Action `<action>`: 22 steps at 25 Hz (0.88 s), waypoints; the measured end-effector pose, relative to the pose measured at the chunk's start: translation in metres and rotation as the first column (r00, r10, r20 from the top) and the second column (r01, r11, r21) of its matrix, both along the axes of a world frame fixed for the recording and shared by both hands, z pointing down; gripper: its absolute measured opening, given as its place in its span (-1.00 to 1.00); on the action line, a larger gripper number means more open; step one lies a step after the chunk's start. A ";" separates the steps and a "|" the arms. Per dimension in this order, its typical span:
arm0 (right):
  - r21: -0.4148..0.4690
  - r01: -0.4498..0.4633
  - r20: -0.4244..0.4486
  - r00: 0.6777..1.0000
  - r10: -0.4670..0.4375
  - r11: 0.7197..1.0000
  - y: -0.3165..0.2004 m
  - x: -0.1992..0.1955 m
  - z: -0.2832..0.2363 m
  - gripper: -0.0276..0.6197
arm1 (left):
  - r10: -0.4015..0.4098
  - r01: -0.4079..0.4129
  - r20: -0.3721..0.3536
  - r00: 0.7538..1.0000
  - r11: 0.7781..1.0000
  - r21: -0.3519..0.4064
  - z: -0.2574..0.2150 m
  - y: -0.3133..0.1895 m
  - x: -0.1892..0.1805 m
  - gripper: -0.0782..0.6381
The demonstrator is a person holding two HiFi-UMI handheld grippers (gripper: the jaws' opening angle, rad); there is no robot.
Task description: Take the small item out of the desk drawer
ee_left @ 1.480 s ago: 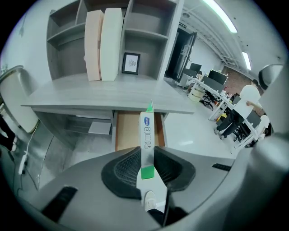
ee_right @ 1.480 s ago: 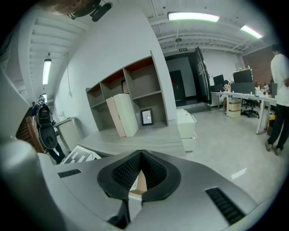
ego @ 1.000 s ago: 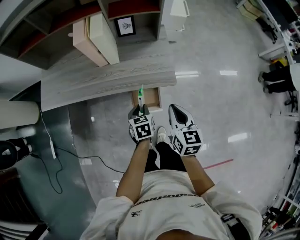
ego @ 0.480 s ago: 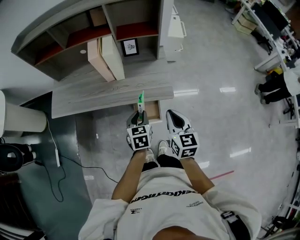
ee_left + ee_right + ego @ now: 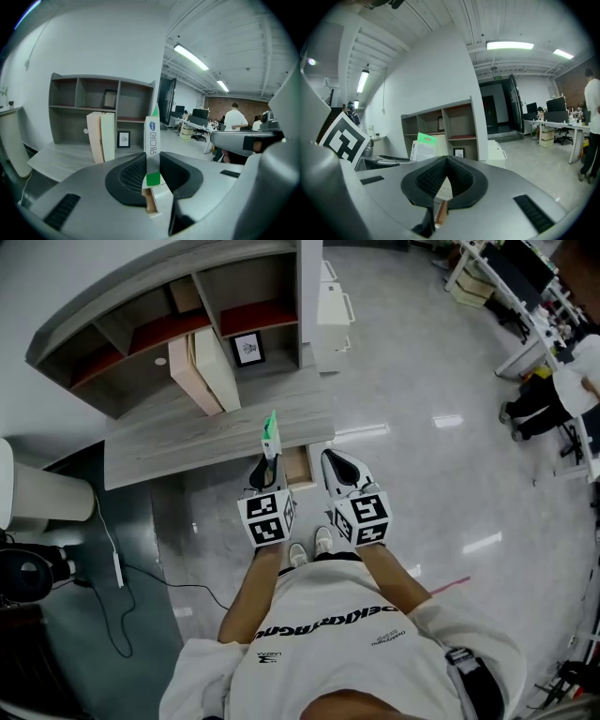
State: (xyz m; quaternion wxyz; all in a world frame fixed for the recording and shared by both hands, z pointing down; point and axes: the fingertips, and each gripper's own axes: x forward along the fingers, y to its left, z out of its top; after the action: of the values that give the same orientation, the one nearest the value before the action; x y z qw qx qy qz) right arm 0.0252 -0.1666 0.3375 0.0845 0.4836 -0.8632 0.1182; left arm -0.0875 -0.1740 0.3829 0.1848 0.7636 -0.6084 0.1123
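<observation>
A thin white pack with green ends (image 5: 270, 432) stands upright in my left gripper (image 5: 265, 459), which is shut on its lower part, above the front edge of the grey wooden desk (image 5: 178, 437). In the left gripper view the pack (image 5: 152, 140) rises between the dark pads (image 5: 129, 176). The open drawer (image 5: 299, 468) shows below, between the two grippers, and its wooden corner (image 5: 151, 202) peeks under the jaws. My right gripper (image 5: 332, 465) is beside the left one, shut with nothing in it (image 5: 446, 171). From its camera the pack (image 5: 423, 146) appears to the left.
A grey shelf unit (image 5: 159, 324) stands behind the desk, with beige boxes (image 5: 202, 371) and a small framed picture (image 5: 247, 349). A white cabinet (image 5: 333, 306) is to its right. A cable (image 5: 117, 568) lies on the floor at left. Office desks and a person (image 5: 562, 395) are far right.
My left gripper has lifted the pack from over the drawer to above the desk's edge. Both grippers have drawn closer to the body, and the head view has tilted up toward the shelves.
</observation>
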 end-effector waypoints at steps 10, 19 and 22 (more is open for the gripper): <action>0.074 -0.001 0.029 1.000 -0.001 0.997 -0.003 0.002 -0.036 -0.82 | 0.006 -0.008 0.015 1.000 0.994 0.112 -0.048 0.009 0.002 -0.52; 0.104 -0.014 0.056 0.998 0.008 0.995 -0.010 0.009 -0.049 -0.82 | 0.001 -0.003 0.012 1.000 0.987 0.162 -0.065 0.010 0.002 -0.52; 0.111 -0.015 0.057 0.998 0.009 0.994 -0.012 0.011 -0.050 -0.82 | 0.004 -0.006 0.011 1.000 0.985 0.174 -0.067 0.008 0.004 -0.52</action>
State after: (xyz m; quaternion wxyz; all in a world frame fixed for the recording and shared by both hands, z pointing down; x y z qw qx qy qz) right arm 0.0365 -0.1782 0.2876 0.0324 0.4892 -0.8675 0.0838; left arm -0.0836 -0.1660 0.3159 0.1138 0.7777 -0.6150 0.0630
